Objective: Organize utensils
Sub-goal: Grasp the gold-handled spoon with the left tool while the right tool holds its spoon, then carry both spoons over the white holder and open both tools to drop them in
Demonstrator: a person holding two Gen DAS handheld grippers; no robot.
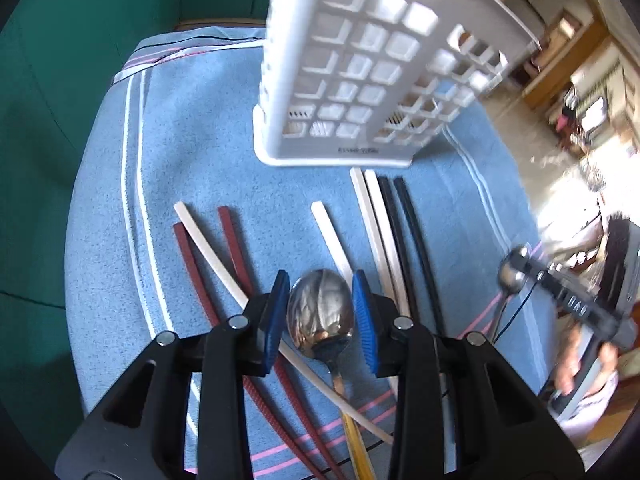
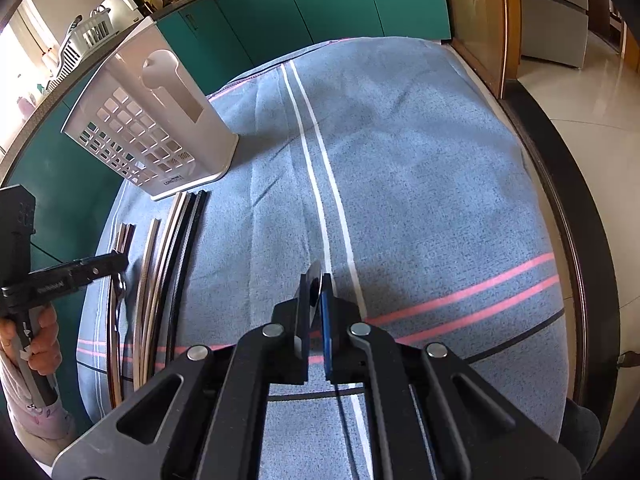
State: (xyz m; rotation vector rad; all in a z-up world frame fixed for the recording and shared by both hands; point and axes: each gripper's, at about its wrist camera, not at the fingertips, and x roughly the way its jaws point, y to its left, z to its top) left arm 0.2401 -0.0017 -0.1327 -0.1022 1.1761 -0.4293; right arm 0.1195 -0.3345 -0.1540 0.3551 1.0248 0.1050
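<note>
My left gripper [image 1: 320,280] points down at the blue cloth, its blue pads touching both sides of the bowl of a metal spoon [image 1: 320,316]. The spoon's yellowish handle runs back under the gripper. At the right edge of the left wrist view, my right gripper [image 1: 528,270] is shut on a second spoon [image 1: 512,272]. In the right wrist view this spoon shows edge-on [image 2: 315,276] between the pads of the right gripper [image 2: 316,286]. White chopsticks [image 1: 372,224], black chopsticks [image 1: 408,224] and dark red chopsticks [image 1: 232,240] lie on the cloth. A white slotted utensil holder [image 1: 360,80] stands behind them.
The blue striped cloth [image 2: 420,180] covers a table with a dark rim [image 2: 560,200] on the right. Green cabinets [image 2: 300,4] stand behind it. A person's hand [image 2: 44,344] holds the left gripper [image 2: 116,262] at the left, above the chopsticks [image 2: 160,280].
</note>
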